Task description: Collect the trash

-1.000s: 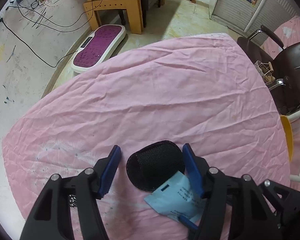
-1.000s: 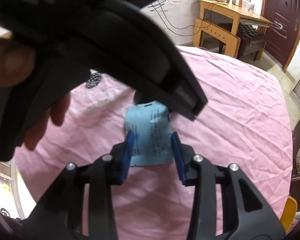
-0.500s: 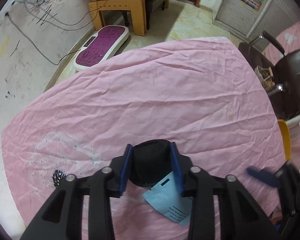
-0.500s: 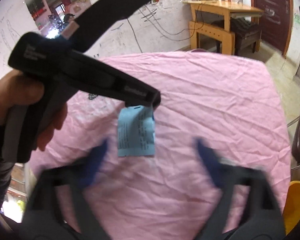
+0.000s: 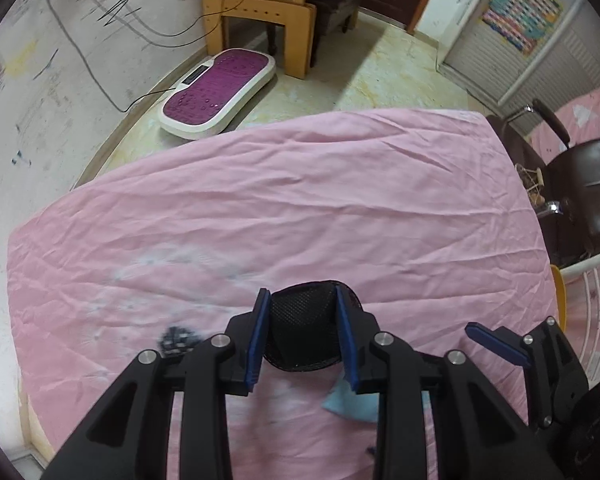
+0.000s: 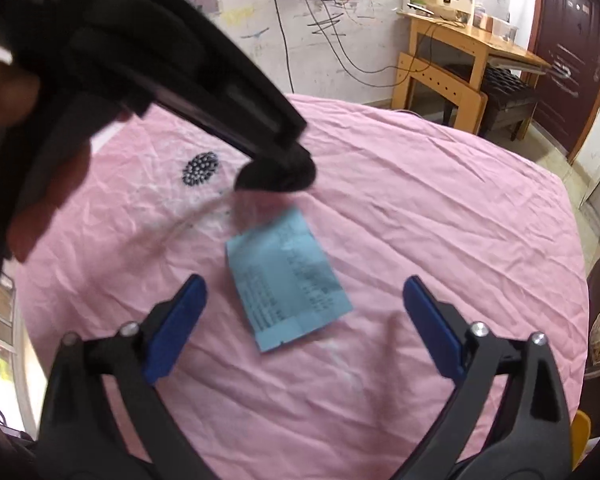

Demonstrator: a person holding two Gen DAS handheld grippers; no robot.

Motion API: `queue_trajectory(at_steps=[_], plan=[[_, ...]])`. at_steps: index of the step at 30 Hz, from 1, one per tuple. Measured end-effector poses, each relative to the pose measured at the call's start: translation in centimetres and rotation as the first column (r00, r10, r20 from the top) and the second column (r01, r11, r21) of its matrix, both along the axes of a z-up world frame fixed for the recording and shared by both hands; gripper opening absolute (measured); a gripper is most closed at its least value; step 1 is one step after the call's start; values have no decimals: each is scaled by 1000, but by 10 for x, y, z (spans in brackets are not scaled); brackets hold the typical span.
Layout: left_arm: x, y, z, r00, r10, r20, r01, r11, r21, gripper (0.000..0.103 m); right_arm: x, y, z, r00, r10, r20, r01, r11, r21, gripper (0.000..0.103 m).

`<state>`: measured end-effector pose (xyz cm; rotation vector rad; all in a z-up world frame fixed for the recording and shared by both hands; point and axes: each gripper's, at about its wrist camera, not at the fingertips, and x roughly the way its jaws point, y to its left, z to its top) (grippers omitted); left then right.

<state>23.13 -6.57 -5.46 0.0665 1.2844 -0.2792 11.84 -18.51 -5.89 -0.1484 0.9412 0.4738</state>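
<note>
A black mesh oval pad (image 5: pixel 300 332) sits squeezed between the blue pads of my left gripper (image 5: pixel 303 292), whose jaws are closing on it. In the right wrist view the pad (image 6: pixel 276 174) hangs just above the pink cloth and casts a shadow. A light blue printed paper packet (image 6: pixel 288 280) lies flat on the cloth, skewed. My right gripper (image 6: pixel 304 280) hovers over it with its jaws wide apart and closing, the packet between them and untouched. In the left wrist view a corner of the packet (image 5: pixel 352 404) shows beside the right finger, and one right-gripper finger (image 5: pixel 496 344) is at the right.
The table is draped in a wrinkled pink cloth (image 5: pixel 300 200) with a dark flower print (image 6: pixel 200 168). On the floor beyond are a purple and white footplate (image 5: pixel 220 92) and a wooden desk (image 5: pixel 260 8). A brown chair (image 5: pixel 580 192) stands at the right edge.
The left gripper shut on the black mesh pad and lifted it away from the packet. The right gripper let go of the blue packet and opened wide; the packet now lies skewed on the cloth.
</note>
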Motion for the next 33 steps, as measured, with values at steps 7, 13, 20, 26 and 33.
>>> queue_trajectory(at_steps=[7, 13, 20, 26, 33], plan=[[-13, 24, 14, 994, 3, 105, -6, 1000, 29, 28, 1, 16, -1, 1000, 31, -4, -31, 995, -92, 48], [-41, 24, 28, 971, -39, 237, 8, 992, 128, 28, 8, 3, 0, 1000, 4, -11, -5, 999, -32, 48], [-70, 10, 47, 915, -106, 388, 7, 969, 248, 28, 0, -30, 12, 999, -51, -20, 53, 993, 102, 48], [-79, -23, 49, 905, -162, 392, 52, 960, 275, 28, -22, -75, 29, 993, -121, 18, 117, 984, 134, 48], [-93, -88, 52, 885, -245, 396, 130, 947, 294, 28, -54, -170, 35, 965, -258, 40, 250, 958, 143, 48]])
